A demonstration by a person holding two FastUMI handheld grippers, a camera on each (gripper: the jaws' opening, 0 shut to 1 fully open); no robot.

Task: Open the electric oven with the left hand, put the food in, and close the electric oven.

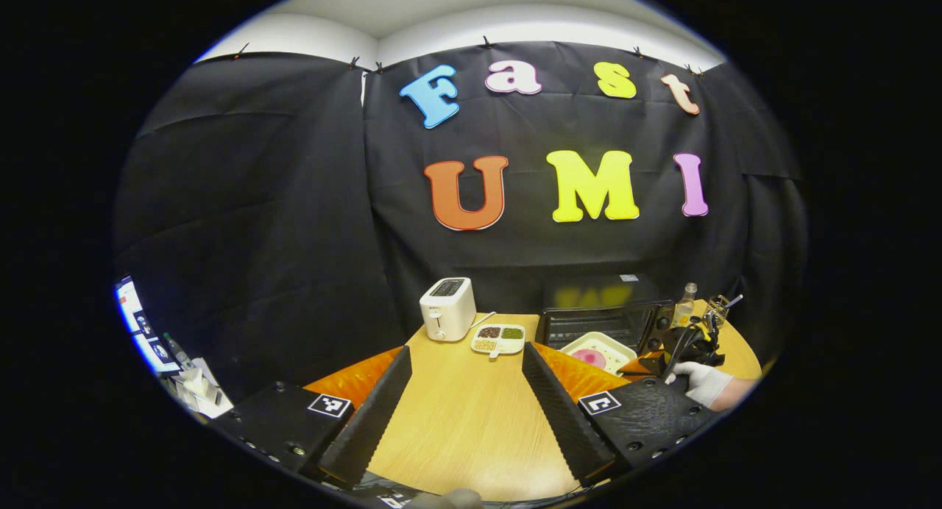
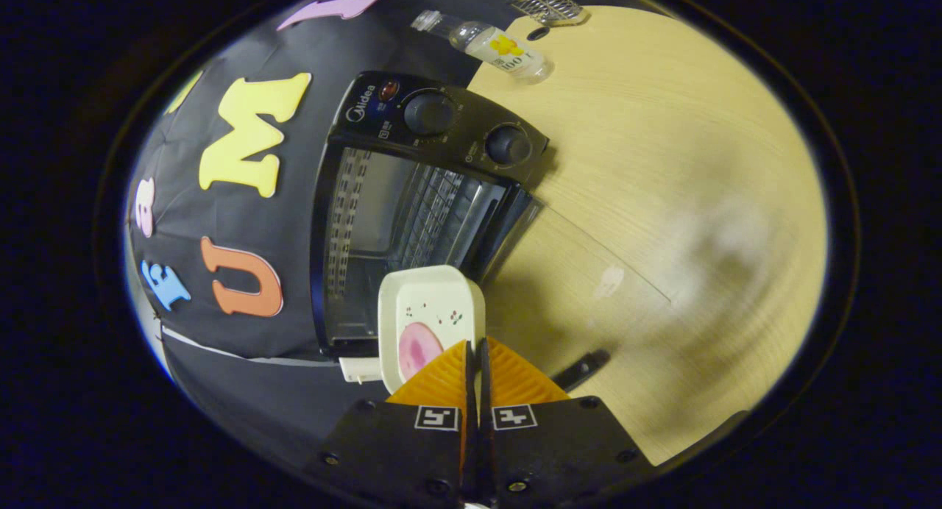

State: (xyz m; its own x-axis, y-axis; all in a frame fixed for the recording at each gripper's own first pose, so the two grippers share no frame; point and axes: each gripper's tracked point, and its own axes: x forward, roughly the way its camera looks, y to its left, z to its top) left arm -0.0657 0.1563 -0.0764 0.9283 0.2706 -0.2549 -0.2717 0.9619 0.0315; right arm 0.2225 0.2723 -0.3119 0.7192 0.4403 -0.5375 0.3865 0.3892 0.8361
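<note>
Booth w/ black cloth wall; pale wooden tabletop [image 1: 471, 421] carries all items. Landmark for positions: black electric oven [image 2: 412, 200].

- Oven: black metal box, two round knobs on control strip, wire rack inside. Door [image 2: 589, 273] of clear glass hangs fully open, lying flat over tabletop in front of cavity. Opening step looks done.
- Food: cream rectangular dish w/ pink round food [image 2: 427, 325], held at oven mouth above the lowered door, not yet on rack. Same dish seen in left gripper view just in front of oven [image 1: 596, 351].
- Right gripper [image 2: 475, 354]: jaws clenched on near rim of dish, pinching it. A white-gloved hand [image 1: 703, 382] holds this gripper, beside oven.
- Left gripper [image 1: 464, 391]: jaws released, wide apart, grasping nothing; well apart from oven, over bare tabletop.
- Other: white two-slot toaster [image 1: 447, 308] and white divided plate of grains [image 1: 498, 340], both well clear of oven on its far side from the knobs; clear plastic bottle w/ yellow label [image 2: 497, 47] just beyond oven's knob end.

Status, est.: abt halfway. Left: slide dish in, let go, withdraw, shut door.
</note>
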